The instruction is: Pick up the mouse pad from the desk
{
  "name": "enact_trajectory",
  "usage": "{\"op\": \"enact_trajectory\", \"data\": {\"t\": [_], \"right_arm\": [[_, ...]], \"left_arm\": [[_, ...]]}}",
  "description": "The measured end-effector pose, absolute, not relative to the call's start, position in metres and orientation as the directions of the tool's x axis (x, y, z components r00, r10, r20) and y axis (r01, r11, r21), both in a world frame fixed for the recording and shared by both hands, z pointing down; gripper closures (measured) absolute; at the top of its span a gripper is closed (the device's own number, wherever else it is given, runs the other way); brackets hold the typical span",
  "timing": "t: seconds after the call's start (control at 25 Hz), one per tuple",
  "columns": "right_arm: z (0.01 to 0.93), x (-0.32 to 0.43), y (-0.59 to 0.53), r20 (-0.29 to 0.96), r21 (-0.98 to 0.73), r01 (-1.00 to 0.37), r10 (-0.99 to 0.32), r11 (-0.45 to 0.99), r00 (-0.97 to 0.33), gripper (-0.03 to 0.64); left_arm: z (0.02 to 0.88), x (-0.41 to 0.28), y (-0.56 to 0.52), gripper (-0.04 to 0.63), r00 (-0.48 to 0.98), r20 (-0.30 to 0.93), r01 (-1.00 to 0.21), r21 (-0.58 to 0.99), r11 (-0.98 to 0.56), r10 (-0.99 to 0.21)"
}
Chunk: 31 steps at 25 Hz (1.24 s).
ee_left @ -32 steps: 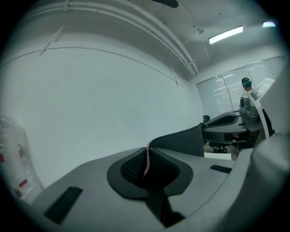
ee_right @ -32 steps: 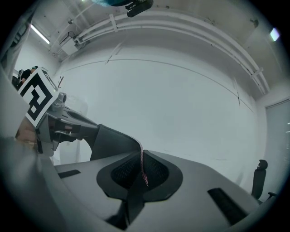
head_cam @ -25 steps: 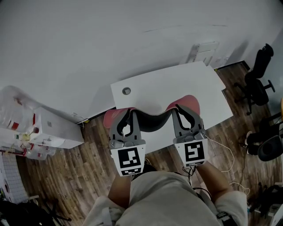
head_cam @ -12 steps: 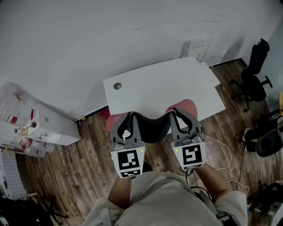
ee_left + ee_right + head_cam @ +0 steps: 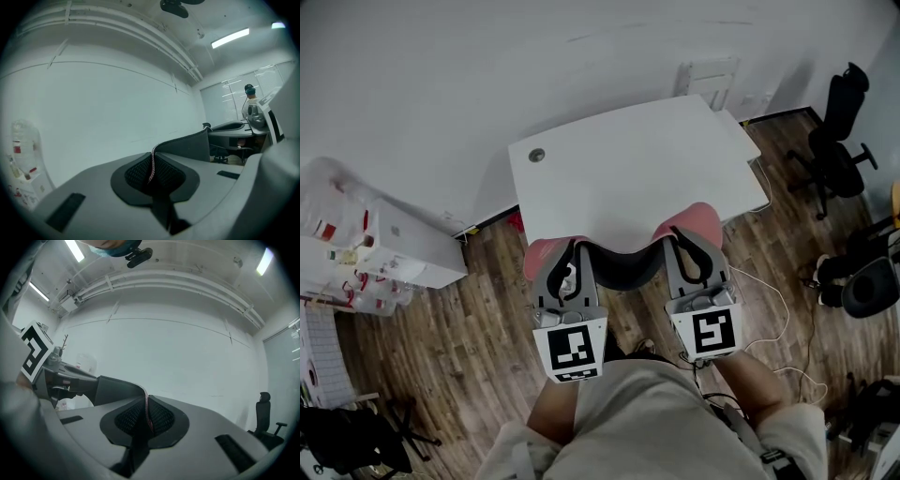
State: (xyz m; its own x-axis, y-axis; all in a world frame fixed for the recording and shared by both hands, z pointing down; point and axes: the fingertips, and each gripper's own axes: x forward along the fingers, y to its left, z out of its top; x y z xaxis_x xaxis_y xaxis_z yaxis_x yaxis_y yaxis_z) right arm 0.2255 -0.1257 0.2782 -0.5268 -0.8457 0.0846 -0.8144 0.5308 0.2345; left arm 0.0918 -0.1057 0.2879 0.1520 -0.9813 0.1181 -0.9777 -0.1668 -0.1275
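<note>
The mouse pad, black on one face and pink on the other, hangs in the air between both grippers and sags in the middle. It is off the white desk, near the desk's front edge. My left gripper is shut on the pad's left end, and the right gripper is shut on its right end. In the left gripper view the pad's thin edge stands pinched between the jaws. The right gripper view shows the same: the pad's edge clamped, the pad running off to the left.
The desk top carries only a round cable hole. A white cabinet with clutter stands at the left, black office chairs at the right. A white cable lies on the wooden floor.
Both grippers have drawn back from the desk together with the pad between them. The pad, which lay over the desk's front edge, now hangs mostly over the floor.
</note>
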Motion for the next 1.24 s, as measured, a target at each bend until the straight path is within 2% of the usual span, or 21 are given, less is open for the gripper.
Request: {"op": "enact_trajectory", "data": {"t": [0.52,1.24], "right_arm": [[0.302,0.264,-0.052,0.089,0.207,-0.798,-0.824,0.565,-0.560,0.566],[0.311,0.318,-0.023,0.102,0.184,-0.847,-0.867,0.498,-0.488,0.566]], "left_arm": [[0.316,0.137,-0.032,0.566,0.163,0.134,-0.972,-0.151,-0.182,-0.977],[0.319,0.192,-0.013,0.566,0.220,0.130,-0.963,-0.130,-0.236,-0.967]]}}
